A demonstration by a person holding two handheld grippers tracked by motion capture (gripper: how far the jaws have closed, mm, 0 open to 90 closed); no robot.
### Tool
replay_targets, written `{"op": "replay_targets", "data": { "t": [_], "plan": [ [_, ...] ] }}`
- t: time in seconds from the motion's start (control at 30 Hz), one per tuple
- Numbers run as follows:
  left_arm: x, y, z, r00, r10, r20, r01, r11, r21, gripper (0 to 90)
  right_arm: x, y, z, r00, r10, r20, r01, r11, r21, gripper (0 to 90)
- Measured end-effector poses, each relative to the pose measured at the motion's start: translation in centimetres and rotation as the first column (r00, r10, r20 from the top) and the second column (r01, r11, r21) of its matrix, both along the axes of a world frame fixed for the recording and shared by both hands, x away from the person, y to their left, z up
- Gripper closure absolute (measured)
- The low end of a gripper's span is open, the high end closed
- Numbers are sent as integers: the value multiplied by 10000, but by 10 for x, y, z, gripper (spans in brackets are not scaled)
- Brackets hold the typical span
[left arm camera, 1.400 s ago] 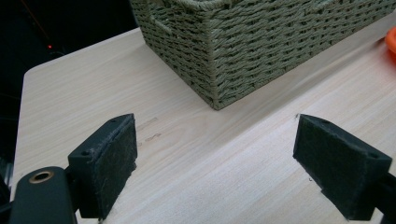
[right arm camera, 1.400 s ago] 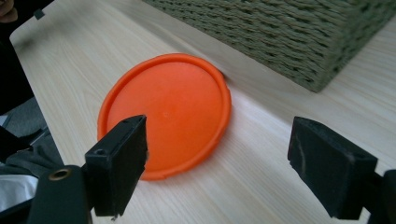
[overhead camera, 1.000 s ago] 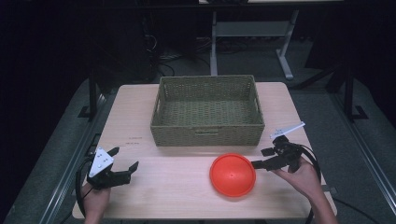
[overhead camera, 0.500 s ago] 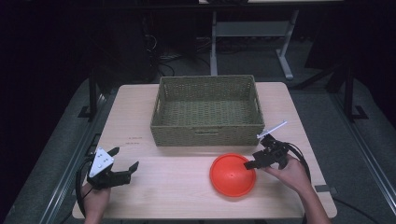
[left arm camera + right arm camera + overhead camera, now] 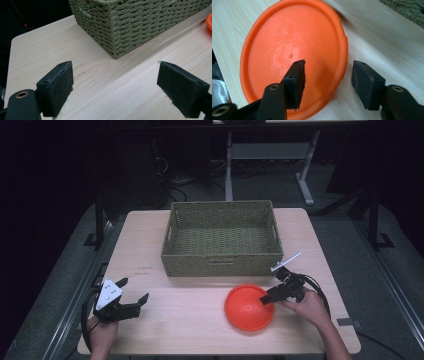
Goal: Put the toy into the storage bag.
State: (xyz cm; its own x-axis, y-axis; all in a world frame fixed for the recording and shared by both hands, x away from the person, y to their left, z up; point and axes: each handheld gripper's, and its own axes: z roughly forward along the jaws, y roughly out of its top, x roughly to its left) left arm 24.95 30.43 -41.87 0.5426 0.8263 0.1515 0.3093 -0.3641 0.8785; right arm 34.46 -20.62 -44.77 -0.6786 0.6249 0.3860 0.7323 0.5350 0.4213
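Orange plastic plate (image 5: 248, 307) lay on the tabletop (image 5: 190, 320), near the wicker basket (image 5: 222, 237); right gripper (image 5: 270, 295) jaws, just closing, straddled its right rim unclamped. Left gripper (image 5: 134, 292) jaws stood apart.

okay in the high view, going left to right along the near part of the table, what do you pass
Left tongs → orange plate → right tongs, reaching over the plate's right rim. The wicker basket sits farther back, so it is left out.
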Motion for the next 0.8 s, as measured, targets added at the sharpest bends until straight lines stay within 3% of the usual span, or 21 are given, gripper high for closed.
{"op": "replay_targets", "data": {
  "t": [0.17, 0.4, 0.53, 0.73, 0.8],
  "plan": [
    [0, 0, 0, 10000, -18, -11, 18, 10000, 24, 130, 0, 4, -3, 9999, 141, -83, -142, 9998, -139, 507],
    [0, 0, 0, 10000, -6, -20, 6, 10000, 40, 130, 0, 7, -3, 9997, 173, 172, -167, 9993, -320, 606],
    [0, 0, 0, 10000, 9, -21, -8, 10000, 15, 130, -1, 6, 4, 9993, 78, 366, -76, 9999, -69, 705],
    [0, 0, 1, 10000, -32, -22, 32, 9999, 113, 130, -2, 7, 17, 9992, -26, 399, 20, 9999, 145, 786],
    [0, 0, 1, 10000, -31, 12, 30, 10000, 93, 130, -1, 7, 22, 9994, -62, 347, 46, 9989, 470, 810]
  ]
}}
